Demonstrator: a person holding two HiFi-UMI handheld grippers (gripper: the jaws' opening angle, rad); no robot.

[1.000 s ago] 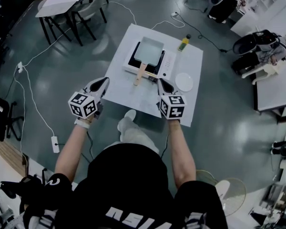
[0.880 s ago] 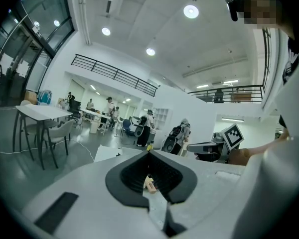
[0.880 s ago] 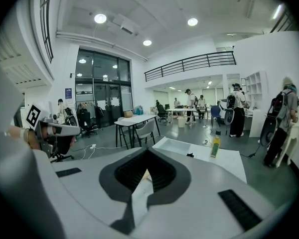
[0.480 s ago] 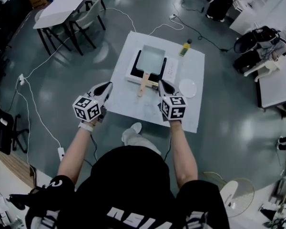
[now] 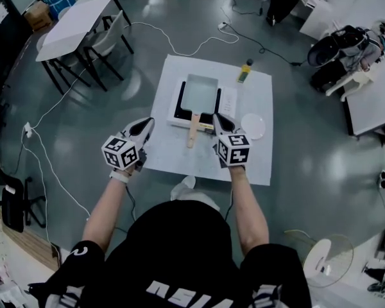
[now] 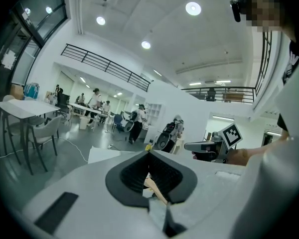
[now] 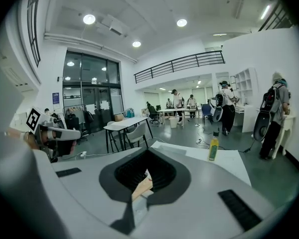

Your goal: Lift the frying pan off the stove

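Approach stage, likely: grey rectangular frying pan with wooden handle (image 5: 199, 93) sits on flat black-and-white stove (image 5: 178, 113), mid white bench (image 5: 170, 158). Flanking handle end, left tool (image 5: 147, 123) and right tool (image 5: 217, 118) both closed, empty. Open one, clamp handle squarely, lift level.

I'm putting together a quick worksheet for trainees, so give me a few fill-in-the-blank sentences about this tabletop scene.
The frying pan rests on the ____, not yet lifted.
The left gripper and right gripper both have their jaws ____.
In the head view, the white plate lies to the ____ of the pan's wooden handle.
Missing words: stove; shut; right.
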